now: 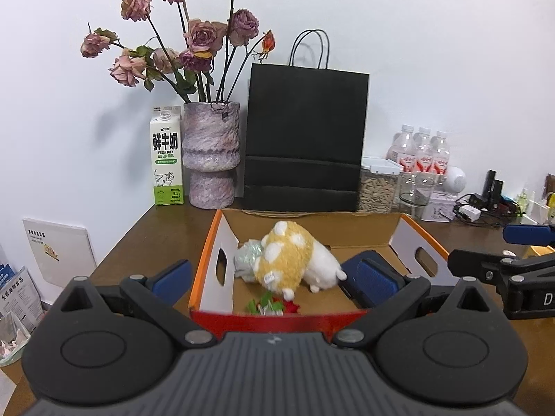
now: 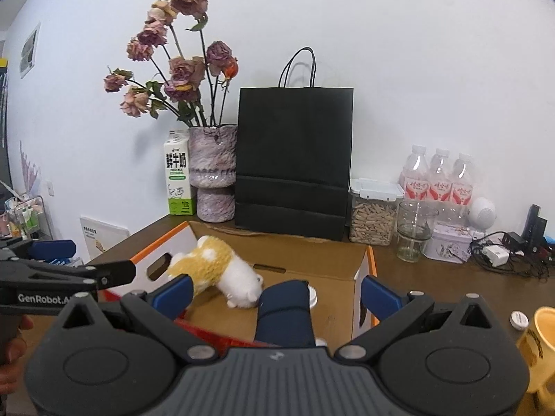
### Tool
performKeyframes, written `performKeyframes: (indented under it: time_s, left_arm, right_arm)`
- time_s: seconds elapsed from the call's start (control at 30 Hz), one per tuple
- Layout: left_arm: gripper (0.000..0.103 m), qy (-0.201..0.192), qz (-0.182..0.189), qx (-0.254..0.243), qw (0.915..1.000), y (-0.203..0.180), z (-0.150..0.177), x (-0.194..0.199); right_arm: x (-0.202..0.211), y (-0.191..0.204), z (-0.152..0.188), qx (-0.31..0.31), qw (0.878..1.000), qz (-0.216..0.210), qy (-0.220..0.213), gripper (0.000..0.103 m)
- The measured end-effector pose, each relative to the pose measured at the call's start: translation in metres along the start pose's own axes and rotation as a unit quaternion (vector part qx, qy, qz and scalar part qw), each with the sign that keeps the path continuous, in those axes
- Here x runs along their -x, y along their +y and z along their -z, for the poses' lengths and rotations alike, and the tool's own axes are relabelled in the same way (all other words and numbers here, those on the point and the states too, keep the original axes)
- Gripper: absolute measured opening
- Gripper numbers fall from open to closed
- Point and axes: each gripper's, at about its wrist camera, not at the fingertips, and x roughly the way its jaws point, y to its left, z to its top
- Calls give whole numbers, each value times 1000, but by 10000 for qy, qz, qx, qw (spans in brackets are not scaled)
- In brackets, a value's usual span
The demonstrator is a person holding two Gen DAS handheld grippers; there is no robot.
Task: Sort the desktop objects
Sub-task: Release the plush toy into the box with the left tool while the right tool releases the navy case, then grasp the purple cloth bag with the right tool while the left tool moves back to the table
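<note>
L gripper (image 1: 274, 279): my fingers spread, empty, over box (image 1: 211, 260) near edge.
Plush (image 1: 295, 260): in box, beyond fingers.
R gripper (image 2: 277, 293): spread, navy bottle (image 2: 284, 312) between fingers, untouched.

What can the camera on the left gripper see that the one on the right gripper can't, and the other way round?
Only the left wrist view shows the red and green trinket at the near end of the cardboard box, and a crinkly silver wrapper behind the plush toy.

Only the right wrist view shows a dark blue cylinder with a white cap lying in the box, a yellow mug and a small white lid on the desk.

Both show the plush toy, the box, the black paper bag, the vase of dried roses and the milk carton.
</note>
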Motion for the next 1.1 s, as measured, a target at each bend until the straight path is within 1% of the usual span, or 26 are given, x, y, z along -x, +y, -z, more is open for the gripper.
performKeyframes:
  time_s: [0.13, 0.23, 0.53, 0.7, 0.83, 0.93, 1.0, 1.1]
  left_arm:
    - [103, 25, 51, -10, 10000, 2, 13, 18]
    - [103, 86, 67, 7, 9999, 4, 24, 28]
    - [103, 397, 115, -31, 9991, 6, 65, 51]
    - [103, 560, 89, 48, 9984, 10, 88, 66]
    - [103, 659, 65, 6, 9978, 10, 107, 77]
    - [103, 827, 81, 11, 9965, 11, 115, 75]
    - [103, 865, 43, 41, 9962, 13, 116, 73]
    - [103, 839, 31, 90, 9964, 16, 116, 74]
  right_arm:
    - [19, 8, 14, 24, 10000, -22, 40, 103]
    - [30, 14, 26, 74, 9999, -52, 146, 103]
    - [51, 30, 68, 88, 9985, -156, 523, 103]
    - [62, 42, 94, 35, 9964, -308, 793, 103]
    - [70, 52, 115, 8, 9941, -413, 1000, 103]
    - [68, 57, 127, 15, 9922, -411, 1177, 103]
    - [66, 58, 130, -40, 9914, -408, 1247, 103]
    - [65, 59, 128, -66, 9921, -381, 1196, 103]
